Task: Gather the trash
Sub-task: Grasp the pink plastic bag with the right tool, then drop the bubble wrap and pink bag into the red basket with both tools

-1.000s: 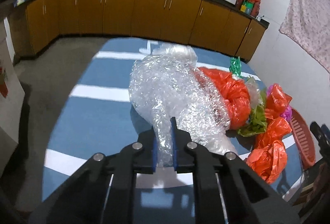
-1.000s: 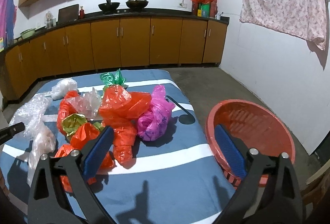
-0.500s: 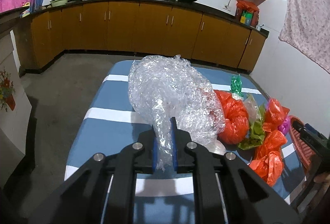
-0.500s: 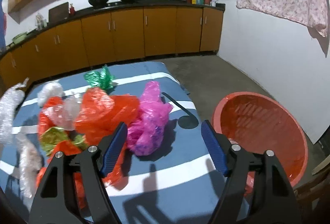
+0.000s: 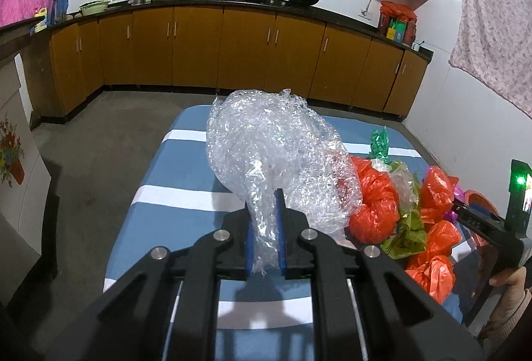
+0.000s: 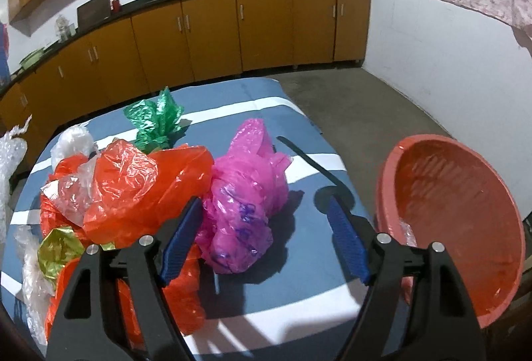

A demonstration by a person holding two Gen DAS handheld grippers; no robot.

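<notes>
The left tongs [image 5: 265, 221] are pinching the neck of the big crinkly clear bubble-wrap bundle [image 5: 276, 155], and it has come up higher than it was a second ago. Before, it lay low on the blue cloth with white stripes [image 5: 186, 168] that covers the counter. Now most of it hangs in the air above the cloth, so I think this piece of trash is picked up and ready to go to the basket.

Next to it, still on the cloth, sits a heap of other trash: a round orange plastic bag [image 5: 375, 204], a crumpled yellow-green wrapper [image 5: 405, 231] and more orange bags. A small green foil wrapper [image 6: 154, 120] lies at the far side.

The right tongs [image 6: 266, 241] are spread wide and hold nothing. They have moved in closer and now hang just over the crumpled pink plastic bag [image 6: 246, 198], which lies between the two blue pads. I guess that bag gets grabbed next.

The round red plastic basket [image 6: 459, 218] stands tipped at the right end of the counter. It looks almost empty, so most of the job is still to do.

The whole heap and the right tongs lie between the bubble wrap and the basket. The bundle is wide and floppy, so it may brush the bags on its way across.
</notes>
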